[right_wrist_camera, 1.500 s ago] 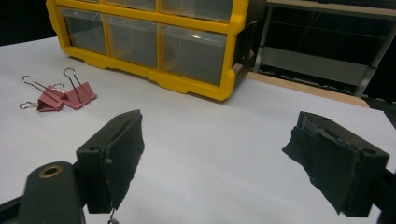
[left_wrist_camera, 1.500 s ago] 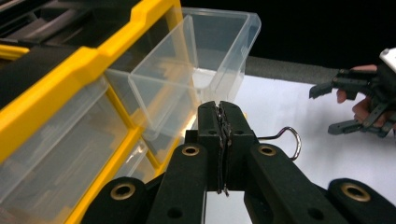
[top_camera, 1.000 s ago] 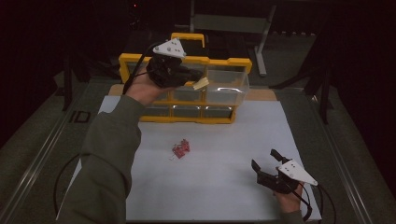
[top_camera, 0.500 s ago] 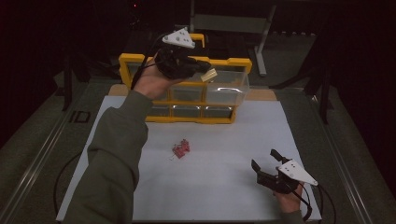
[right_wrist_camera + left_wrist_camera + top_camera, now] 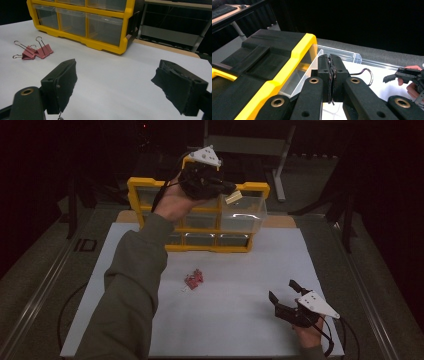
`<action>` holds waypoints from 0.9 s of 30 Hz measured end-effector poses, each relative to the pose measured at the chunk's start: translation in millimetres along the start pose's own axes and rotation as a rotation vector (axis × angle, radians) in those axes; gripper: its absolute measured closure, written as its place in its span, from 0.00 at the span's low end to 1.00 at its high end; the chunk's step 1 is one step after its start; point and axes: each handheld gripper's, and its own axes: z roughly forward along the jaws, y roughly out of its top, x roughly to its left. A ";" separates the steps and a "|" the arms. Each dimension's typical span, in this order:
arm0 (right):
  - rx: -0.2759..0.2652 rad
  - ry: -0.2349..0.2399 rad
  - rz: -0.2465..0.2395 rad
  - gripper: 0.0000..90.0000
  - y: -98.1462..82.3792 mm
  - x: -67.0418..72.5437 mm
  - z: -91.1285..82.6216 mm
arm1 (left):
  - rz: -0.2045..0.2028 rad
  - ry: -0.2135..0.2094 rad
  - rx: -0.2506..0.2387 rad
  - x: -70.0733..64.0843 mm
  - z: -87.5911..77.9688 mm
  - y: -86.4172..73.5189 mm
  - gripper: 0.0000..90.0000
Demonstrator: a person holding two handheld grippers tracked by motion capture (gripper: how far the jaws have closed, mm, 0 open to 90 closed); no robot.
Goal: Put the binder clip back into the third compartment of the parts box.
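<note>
Clearly the sorting is only partly done: the left claw [image 5: 227,190] hangs above the pulled-out clear drawer [image 5: 243,213] of the yellow organizer [image 5: 200,245], clamped on a pale binder clip [image 5: 233,197] whose wire handle juts past its tips. That clip is not yet dropped in. Well below it, toward the person, two pink binder clips [image 5: 193,279] lie on the surface [image 5: 240,285]. The right claw [image 5: 283,292], beside those clips, rests spread wide and empty.

An olive-green sleeve [image 5: 131,285]; black grippers with grey three-cornered plates, brass-ringed screws and black cables.
</note>
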 end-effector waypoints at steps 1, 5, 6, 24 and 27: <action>0.002 0.002 0.004 0.18 0.1 0.1 -0.2 | -0.002 -0.002 0.000 0.4 1.2 0.7 0.98; -0.001 0.002 0.003 0.18 0.2 -0.1 -0.5 | -0.022 -0.004 -0.006 2.6 5.4 0.3 0.98; -0.001 0.004 0.003 0.18 0.2 0.0 -0.5 | -0.027 -0.002 -0.001 3.6 6.8 -0.4 0.98; -0.001 0.004 -0.005 0.18 0.3 1.1 -0.1 | -0.151 0.051 0.076 13.4 4.4 -24.7 0.14; -0.001 0.003 -0.005 0.18 0.3 1.2 -0.1 | -0.141 0.047 0.084 12.2 -0.4 -28.3 0.12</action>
